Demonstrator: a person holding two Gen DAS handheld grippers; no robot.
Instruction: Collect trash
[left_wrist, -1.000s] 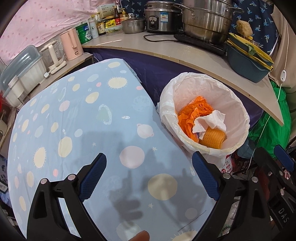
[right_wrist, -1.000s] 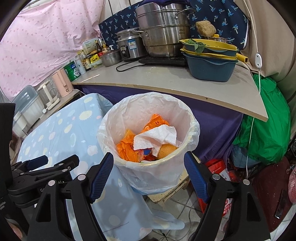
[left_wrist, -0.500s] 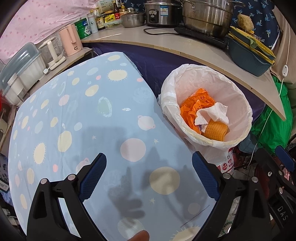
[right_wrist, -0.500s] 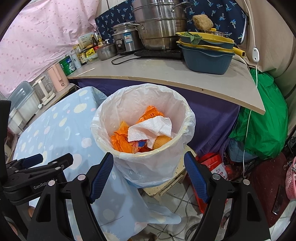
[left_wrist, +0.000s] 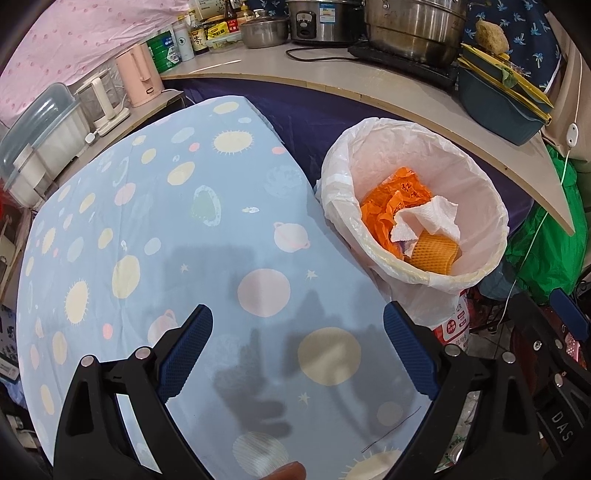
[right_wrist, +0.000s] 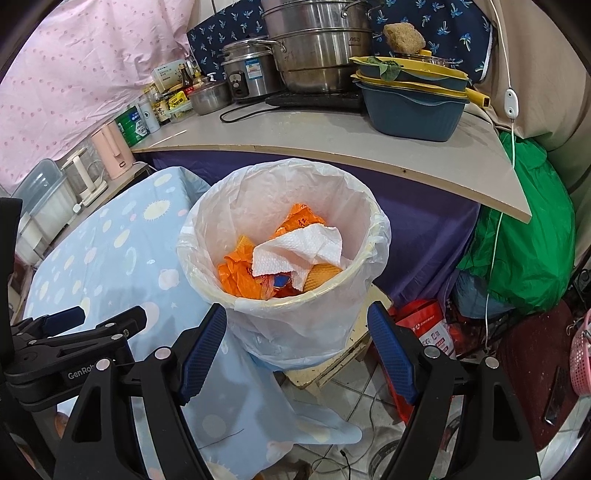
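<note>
A white-lined trash bin (left_wrist: 369, 147) (right_wrist: 207, 236) stands beside the table's right edge. Inside lie orange plastic wrappers (left_wrist: 388, 199) (right_wrist: 236, 273), a crumpled white paper towel (left_wrist: 428, 218) (right_wrist: 295, 247) and an orange foam net sleeve (left_wrist: 436, 254) (right_wrist: 321, 275). My left gripper (left_wrist: 297, 354) hangs open over the blue planet-patterned tablecloth (left_wrist: 147, 221), with nothing between its fingers. My right gripper (right_wrist: 295, 347) is open too, empty, just in front of the bin's near rim. The left gripper (right_wrist: 74, 332) also shows at the left of the right wrist view.
A curved counter (right_wrist: 332, 136) behind the bin carries steel pots (right_wrist: 314, 55), a rice cooker (right_wrist: 251, 74), stacked blue and yellow basins (right_wrist: 413, 96) and bottles. A pink kettle (left_wrist: 138, 79) stands far left. A green bag (right_wrist: 524, 229) and red packaging (right_wrist: 424, 325) sit on the floor.
Both views have tilted slightly; the bin sits a little lower in the right wrist view. Both grippers stay open and empty, and the trash in the bin has not moved.
</note>
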